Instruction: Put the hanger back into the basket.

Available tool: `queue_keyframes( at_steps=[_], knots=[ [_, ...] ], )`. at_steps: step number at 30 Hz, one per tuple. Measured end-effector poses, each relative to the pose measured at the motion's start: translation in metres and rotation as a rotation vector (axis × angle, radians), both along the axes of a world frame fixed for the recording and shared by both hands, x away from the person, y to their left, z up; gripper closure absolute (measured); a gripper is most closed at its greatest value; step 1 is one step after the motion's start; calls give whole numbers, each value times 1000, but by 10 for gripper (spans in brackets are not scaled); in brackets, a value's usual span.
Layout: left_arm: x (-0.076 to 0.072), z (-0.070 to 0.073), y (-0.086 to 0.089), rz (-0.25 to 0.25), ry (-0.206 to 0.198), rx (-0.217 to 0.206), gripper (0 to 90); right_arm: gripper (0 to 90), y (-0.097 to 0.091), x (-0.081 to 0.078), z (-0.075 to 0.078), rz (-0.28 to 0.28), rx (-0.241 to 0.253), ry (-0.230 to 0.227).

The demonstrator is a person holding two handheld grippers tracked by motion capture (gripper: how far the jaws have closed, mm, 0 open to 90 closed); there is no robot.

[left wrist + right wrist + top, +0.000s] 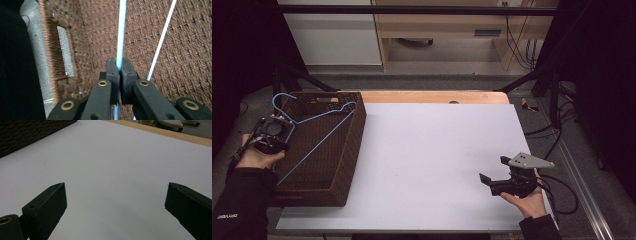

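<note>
left gripper view: thin blue wire hanger [121, 32]; woven brown basket [190, 55]

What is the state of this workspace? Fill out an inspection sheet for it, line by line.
Surface: white rectangular sheet on a wooden table, bare in the middle.
Job's things: light blue wire clothes hanger lying across the dark brown woven wicker basket at the sheet's left edge.
Clutter: nothing seen.
Grippers: left tongs shut on the hanger's wire over the basket; right tongs open, holding nothing, over the sheet's right side.
Cables: black cable trailing from the right tongs; more black cables on the floor at right.
Surroundings: dark frame bars, pale cabinet and wooden furniture behind.
</note>
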State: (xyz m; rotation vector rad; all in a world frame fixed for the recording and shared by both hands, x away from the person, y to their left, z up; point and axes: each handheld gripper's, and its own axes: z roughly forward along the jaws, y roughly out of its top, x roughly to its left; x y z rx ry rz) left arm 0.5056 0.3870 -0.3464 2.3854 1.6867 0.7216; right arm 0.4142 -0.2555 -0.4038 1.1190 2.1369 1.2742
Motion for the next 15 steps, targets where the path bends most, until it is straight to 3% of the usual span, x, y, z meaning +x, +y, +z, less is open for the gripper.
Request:
queue_keyframes(
  at_steps=[10, 15],
  knots=[
    [4, -27, -3, -22, 33, -49, 862, 46, 0, 0, 0, 1, -2, 1],
    [-3, -22, -1, -28, -16, -115, 742, 46, 0, 0, 0, -1, -2, 0]
  ],
)
